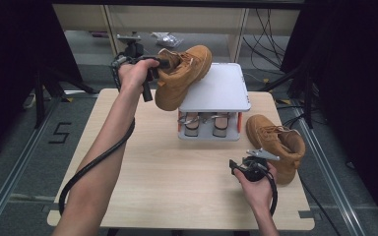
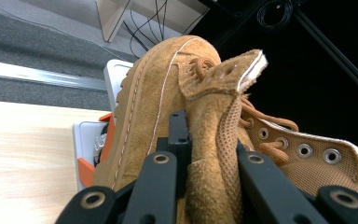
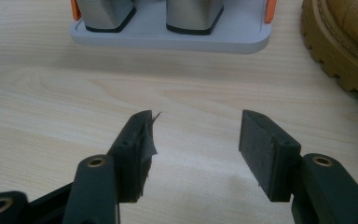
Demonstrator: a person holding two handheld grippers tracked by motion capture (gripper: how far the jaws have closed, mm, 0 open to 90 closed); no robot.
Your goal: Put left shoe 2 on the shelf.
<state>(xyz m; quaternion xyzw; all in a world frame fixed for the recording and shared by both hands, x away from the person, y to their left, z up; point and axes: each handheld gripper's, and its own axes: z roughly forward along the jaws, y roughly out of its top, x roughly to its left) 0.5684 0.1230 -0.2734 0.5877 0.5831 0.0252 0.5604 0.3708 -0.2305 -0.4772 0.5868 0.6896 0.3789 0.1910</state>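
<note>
A tan suede boot (image 1: 183, 74) hangs in the air at the left edge of the grey two-tier rack (image 1: 218, 86), toe up and away from me. My left gripper (image 1: 161, 63) is shut on its heel collar; in the left gripper view both jaws pinch the boot's mesh-lined collar (image 2: 214, 158). A second tan boot (image 1: 277, 143) lies on the table right of the rack, its sole edge (image 3: 340, 51) seen in the right gripper view. My right gripper (image 1: 233, 165) hovers open over bare wood just left of that boot, its fingertips (image 3: 137, 140) holding nothing.
The rack's lower tier (image 3: 168, 32) holds two grey shoes with black soles between orange posts. The wooden table (image 1: 177, 182) has free room in front. Shelving and cables stand behind the table, metal floor rails on both sides.
</note>
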